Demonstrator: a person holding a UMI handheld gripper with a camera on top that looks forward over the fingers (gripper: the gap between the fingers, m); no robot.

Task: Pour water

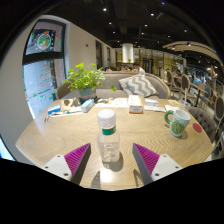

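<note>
On the round pale-wood table (70,135), dead center between the gripper's fingers, stands a clear plastic bottle (108,138) with a white screw cap and what looks like a pale label band around it. It's upright, sitting on the table on its own, and there's a visible gap on both sides, so the gripper (109,158) is spread open with the bottle just standing between the fingers, not squeezed. The pads (77,156) are magenta with a ribbed, striped look, wedge-shaped, angling in at about 7 and 5 o'clock from the bottle. The gripper points level and straight ahead across the tabletop. Out at roughly 2 o'clock from the bottle sits a green-and-white ceramic-looking mug (178,123), well apart. At 11 o'clock, on the far side, is a leafy green potted plant (84,80), and around 1 o'clock a small white boxy thing (136,103) I can't identify.
</note>
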